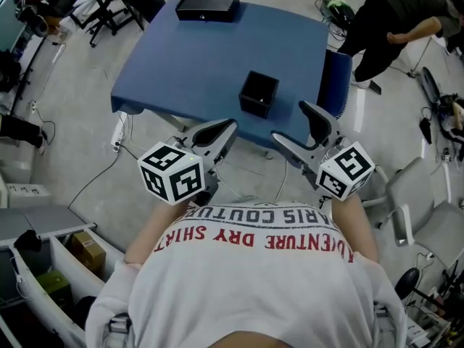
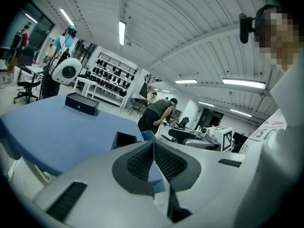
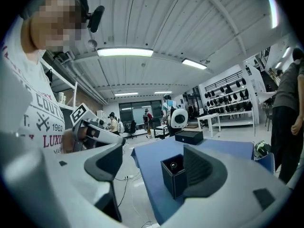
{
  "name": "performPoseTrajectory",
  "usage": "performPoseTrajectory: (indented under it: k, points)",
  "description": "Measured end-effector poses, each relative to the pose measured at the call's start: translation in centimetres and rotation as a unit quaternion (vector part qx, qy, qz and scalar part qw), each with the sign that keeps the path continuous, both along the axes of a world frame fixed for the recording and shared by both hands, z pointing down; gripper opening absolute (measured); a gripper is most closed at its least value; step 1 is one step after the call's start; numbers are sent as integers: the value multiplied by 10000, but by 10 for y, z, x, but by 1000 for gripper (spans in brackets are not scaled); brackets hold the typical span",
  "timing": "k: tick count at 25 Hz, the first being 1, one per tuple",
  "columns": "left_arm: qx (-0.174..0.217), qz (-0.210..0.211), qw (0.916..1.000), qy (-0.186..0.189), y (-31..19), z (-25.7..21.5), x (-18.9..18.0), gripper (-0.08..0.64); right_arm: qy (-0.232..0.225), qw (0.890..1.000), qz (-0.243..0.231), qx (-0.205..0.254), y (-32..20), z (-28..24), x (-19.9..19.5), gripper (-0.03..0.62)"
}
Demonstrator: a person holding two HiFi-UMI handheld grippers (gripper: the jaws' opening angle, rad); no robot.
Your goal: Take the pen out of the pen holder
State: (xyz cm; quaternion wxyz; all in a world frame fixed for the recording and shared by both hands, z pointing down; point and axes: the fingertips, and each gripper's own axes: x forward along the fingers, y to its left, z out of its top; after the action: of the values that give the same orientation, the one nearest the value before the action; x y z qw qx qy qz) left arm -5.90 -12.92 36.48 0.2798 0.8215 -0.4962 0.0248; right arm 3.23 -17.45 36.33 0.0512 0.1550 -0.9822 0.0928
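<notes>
- A blue table (image 1: 196,56) lies ahead of the jaws, on a pale grey floor (image 1: 80,143).
- A white ribbed ceiling (image 2: 156,27) with strip lights (image 3: 124,52) runs above the jaws.
- A rack (image 2: 111,72) of dark gear stands far beyond the table.
- White chairs (image 1: 435,234) sit right of the right jaws.
- Bins (image 1: 72,267) sit left of the left jaws.

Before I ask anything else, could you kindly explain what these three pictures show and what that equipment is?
No robot here: a person holds a hand-held gripper in each hand. One picture looks down from a camera on the person's head; the other two come from cameras riding on each one. On the blue table stand a black pen holder near the front edge and a black box at the far edge. The left hand-held gripper is shut and empty; the right hand-held gripper is open and empty, facing the pen holder, where the round end of the pen shows.
</notes>
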Motion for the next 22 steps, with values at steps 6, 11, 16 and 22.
performPoseTrajectory:
  k: [6,11,16,22]
  points:
    - [-132,-124,9998,77,-19,10,-12,32,148,9998,-4,-108,-26,13,-9,377]
    - [-201,-20,9997,122,-36,14,-18,32,229,9995,-85,-180,-40,24,-25,376]
    - [-350,180,9991,172,-49,21,-33,32,357,9987,89,-354,-49,36,-39,376]
    - [-551,453,9973,181,-80,35,-45,32,533,9975,204,-425,-65,54,-48,374]
